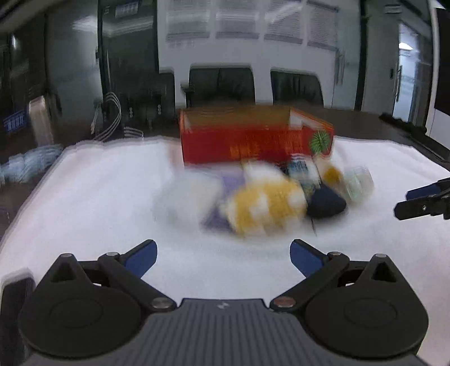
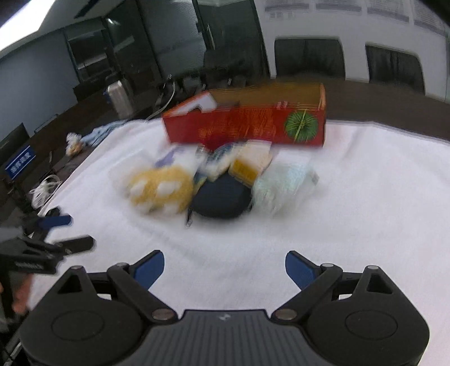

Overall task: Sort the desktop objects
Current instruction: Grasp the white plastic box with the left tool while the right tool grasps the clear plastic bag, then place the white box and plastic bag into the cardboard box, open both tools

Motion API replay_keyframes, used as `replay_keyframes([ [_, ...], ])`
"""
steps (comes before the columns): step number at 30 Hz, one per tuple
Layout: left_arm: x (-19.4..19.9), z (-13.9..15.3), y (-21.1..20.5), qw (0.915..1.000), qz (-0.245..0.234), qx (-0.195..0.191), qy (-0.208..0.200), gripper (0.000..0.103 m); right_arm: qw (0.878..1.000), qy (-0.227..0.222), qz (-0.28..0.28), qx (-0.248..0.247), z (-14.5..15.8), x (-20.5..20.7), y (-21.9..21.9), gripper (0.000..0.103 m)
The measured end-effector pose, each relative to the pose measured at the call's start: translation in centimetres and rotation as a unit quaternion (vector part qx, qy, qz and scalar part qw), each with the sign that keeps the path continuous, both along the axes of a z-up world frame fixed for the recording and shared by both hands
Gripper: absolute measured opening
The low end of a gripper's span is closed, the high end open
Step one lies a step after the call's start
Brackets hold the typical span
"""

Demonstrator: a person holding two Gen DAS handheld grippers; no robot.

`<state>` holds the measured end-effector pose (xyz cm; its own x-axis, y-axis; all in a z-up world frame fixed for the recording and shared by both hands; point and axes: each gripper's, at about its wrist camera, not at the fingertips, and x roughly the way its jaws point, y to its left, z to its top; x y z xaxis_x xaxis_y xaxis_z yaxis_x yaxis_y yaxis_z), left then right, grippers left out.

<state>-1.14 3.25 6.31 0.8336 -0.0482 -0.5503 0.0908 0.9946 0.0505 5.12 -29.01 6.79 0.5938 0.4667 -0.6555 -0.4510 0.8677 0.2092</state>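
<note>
Room with dark glass partitions (image 1: pixel 70 84), white wall with posted sheets (image 1: pixel 239 22), black chairs (image 1: pixel 222 84) behind a dark table (image 2: pixel 379 95). White cloth (image 1: pixel 98 197) spread over most of the tabletop. Red open box (image 1: pixel 253 135) at the cloth's far middle. Blurred heap just in front of it: yellow-and-white pack (image 1: pixel 267 208), dark pouch (image 1: pixel 326 202), pale wrapped pack (image 2: pixel 281 185). Left gripper (image 1: pixel 223 253) low over near cloth, jaws wide apart, empty. Right gripper (image 2: pixel 224 267) likewise spread, holding nothing.
</note>
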Motion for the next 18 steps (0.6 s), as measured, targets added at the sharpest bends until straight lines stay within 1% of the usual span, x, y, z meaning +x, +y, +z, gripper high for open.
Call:
replay_keyframes([
  [1, 0.9, 0.2, 0.2, 0.9998, -0.007, 0.013, -0.012, 0.103, 1.000, -0.013, -0.006, 0.002, 0.3, 0.7, -0.2, 0.093],
  [2, 1.9, 0.1, 0.3, 0.9994, -0.015, 0.026, -0.015, 0.103, 1.000, -0.022, -0.008, 0.006, 0.5, 1.4, -0.4, 0.093],
  [3, 3.3, 0.0, 0.4, 0.9988, -0.023, 0.041, -0.012, 0.103, 0.999, -0.033, -0.010, 0.010, 0.6, 2.3, -0.5, 0.092],
  [5, 5.7, -0.4, 0.6, 0.9978, -0.018, 0.063, -0.009, 0.103, 0.999, -0.044, -0.012, 0.001, 0.6, 3.8, -0.4, 0.091],
  [7, 7.6, -0.6, 1.2, 0.9982, -0.007, 0.059, 0.001, 0.103, 0.998, -0.047, -0.023, -0.022, 0.1, 5.5, -0.1, 0.091],
  [9, 9.4, -0.8, 1.8, 0.9992, -0.011, 0.035, 0.017, 0.103, 0.998, -0.040, -0.026, -0.032, -0.6, 6.9, 0.0, 0.090],
  [10, 10.2, -0.9, 2.1, 0.9993, -0.016, 0.026, 0.023, 0.103, 0.999, -0.032, -0.023, -0.031, -1.0, 7.5, 0.3, 0.087],
  [11, 10.7, -1.0, 2.4, 0.9991, -0.024, 0.020, 0.029, 0.103, 0.999, -0.022, -0.019, -0.030, -1.5, 8.1, 0.4, 0.081],
  [12, 11.6, -1.4, 2.6, 0.9987, -0.029, 0.016, 0.039, 0.101, 0.999, -0.013, -0.014, -0.031, -1.9, 8.5, 0.7, 0.076],
  [13, 12.2, -1.8, 2.8, 0.9981, -0.028, 0.013, 0.054, 0.092, 0.999, -0.005, -0.010, -0.033, -2.4, 8.9, 0.9, 0.064],
  [14, 12.8, -2.2, 3.0, 0.9971, -0.024, 0.010, 0.071, 0.088, 0.999, 0.000, -0.007, -0.041, -2.9, 9.2, 1.2, 0.051],
  [15, 13.6, -2.8, 3.1, 0.9951, -0.022, 0.006, 0.096, 0.077, 0.999, -0.001, -0.003, -0.041, -3.1, 9.4, 1.3, 0.049],
  [16, 14.0, -3.1, 3.3, 0.9934, -0.028, -0.004, 0.111, 0.070, 0.999, -0.006, 0.004, -0.040, -3.2, 9.2, 1.3, 0.046],
  [17, 14.1, -3.4, 3.5, 0.9926, -0.029, -0.013, 0.117, 0.069, 0.999, -0.008, 0.009, -0.041, -3.0, 9.1, 1.4, 0.040],
  [18, 14.1, -3.5, 3.6, 0.9927, -0.029, -0.015, 0.116, 0.068, 0.999, -0.011, 0.013, -0.042, -2.8, 8.9, 1.3, 0.038],
])
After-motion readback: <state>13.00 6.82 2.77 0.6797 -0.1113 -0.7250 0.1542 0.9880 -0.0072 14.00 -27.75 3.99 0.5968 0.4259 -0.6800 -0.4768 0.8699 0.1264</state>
